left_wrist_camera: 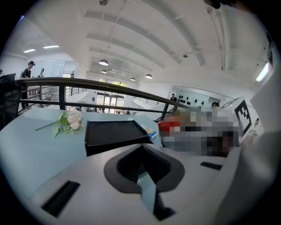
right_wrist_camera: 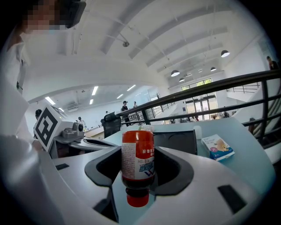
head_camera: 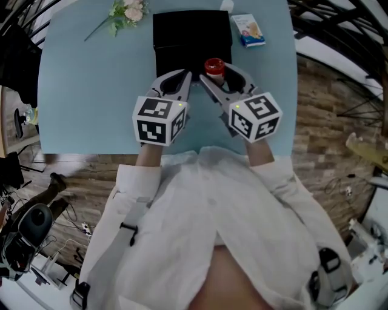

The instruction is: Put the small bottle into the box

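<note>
Right fingers [right_wrist_camera: 197, 176] first: they're spread approx a bottle's width and pinching the small bottle [right_wrist_camera: 137, 160] btwn them, one white finger on each side of its label. Bottle's inverted, w/ the red cap at the low end poking down below the fingers and pale tabletop [head_camera: 79, 91] showing underneath. So the right gripper [right_wrist_camera: 138, 148] has it, no question.

Left fingers [left_wrist_camera: 88, 176]: tips are together w/ nothing btwn them, just a thin sliver of tabletop visible thru the slot behind the tips. Left gripper [left_wrist_camera: 141, 146] is empty and held beside the right one, marker cubes side by side in front of the person's white shirt [head_camera: 206, 200].

Moving out: the black box [head_camera: 191, 36] sits mid-tabletop, just beyond both grippers. From overhead the bottle overlaps the box's near right corner. From the right gripper cam the box is behind the bottle, so the bottle's at the box's near edge, not inside it. Whether it's actually over the rim, can't tell.

Further out: a small blue-and-white carton [head_camera: 248, 30] lies just right of the box, not touching it. A sprig of pale flowers [head_camera: 127, 12] lies off to the box's left, near the far edge. Tabletop's light blue, w/ wood-look floor [head_camera: 321, 109] off to the right.
</note>
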